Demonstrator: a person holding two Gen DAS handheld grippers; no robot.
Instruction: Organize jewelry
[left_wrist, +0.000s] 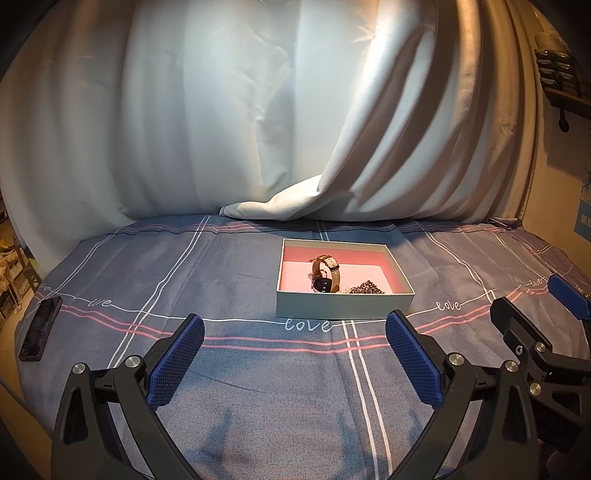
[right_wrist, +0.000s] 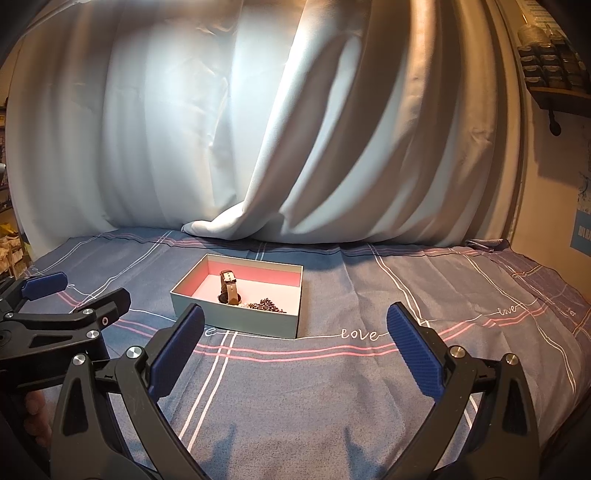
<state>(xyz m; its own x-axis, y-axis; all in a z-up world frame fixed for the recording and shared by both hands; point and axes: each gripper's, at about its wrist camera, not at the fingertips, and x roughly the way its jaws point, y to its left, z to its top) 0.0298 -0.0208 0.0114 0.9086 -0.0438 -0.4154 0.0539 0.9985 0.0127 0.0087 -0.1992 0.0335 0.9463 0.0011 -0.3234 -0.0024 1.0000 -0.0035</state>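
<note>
Pale curtain (left_wrist: 229, 110): hangs in folds along the far edge of the bed, its hem bunched on the bedsheet. Bedsheet (left_wrist: 229, 280): blue-grey, crossed by white and pink lines with the word "love" in script; carries everything below. Left gripper (left_wrist: 294, 360): jaws wide apart, blue ribbed pads facing each other, holding and touching nothing, raised over the near part of the bedsheet and pointed at the box. Right gripper (right_wrist: 295, 354): jaws likewise wide, holding nothing, just beside the left gripper, also over the near part of the bedsheet. Box (left_wrist: 343, 304): open, pale outside, pink-lined, set near the middle of the bedsheet toward the curtain, well clear of both grippers. Black bar (left_wrist: 40, 328): flat, lies at the left edge of the bedsheet. Watch (left_wrist: 325, 273): brown strap, dark face, stands looped inside the box. Dark beaded piece (left_wrist: 365, 288): heaped in the box's near right part, just beside the watch; small pale beads show between them.
</note>
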